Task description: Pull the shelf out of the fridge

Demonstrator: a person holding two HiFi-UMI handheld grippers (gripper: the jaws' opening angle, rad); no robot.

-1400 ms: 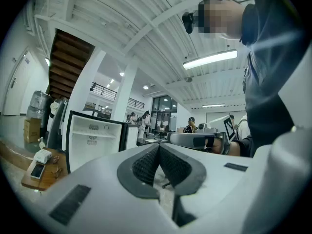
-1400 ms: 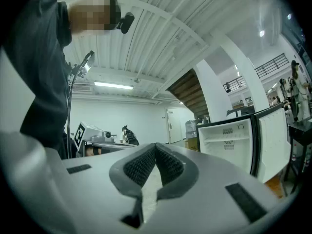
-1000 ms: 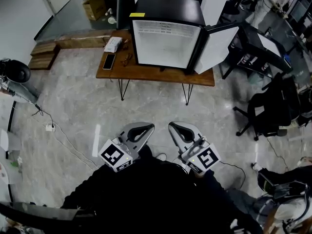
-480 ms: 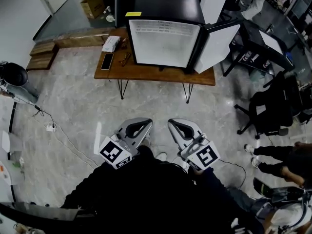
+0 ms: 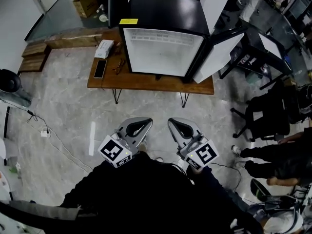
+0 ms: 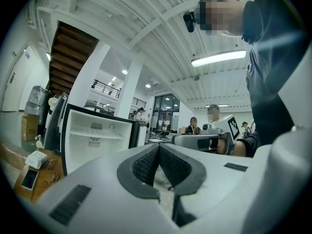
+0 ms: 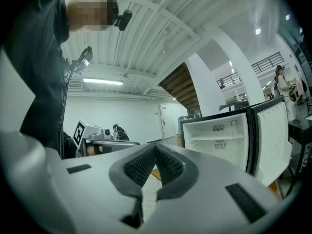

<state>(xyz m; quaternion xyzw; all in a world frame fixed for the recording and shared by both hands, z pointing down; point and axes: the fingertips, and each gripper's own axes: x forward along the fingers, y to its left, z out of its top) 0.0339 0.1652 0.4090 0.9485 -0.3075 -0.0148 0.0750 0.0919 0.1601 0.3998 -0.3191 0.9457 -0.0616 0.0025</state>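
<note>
The fridge looks bigger and nearer than it did a moment ago, so the person has walked toward it. Someone's legs have also come in at the right side of the room.

The shelf is a thin white board high up inside the fridge. It goes from one side wall to the other, and nothing sits on it. The fridge door swings wide open to the right. The fridge stands on the back right part of a wooden tabletop. A phone and a white box lie by the tabletop's left edge.

The left claw and the right claw are both squeezed together with nothing in them. They are held close to the person's body, well apart from the fridge, with bare floor between.

I think the shelf is light and stiff and slides on little ledges. Its front edge looks like the best place to grab. A flat, even pull should stop it from jamming. I cannot tell if it is glass, so go gently.
</note>
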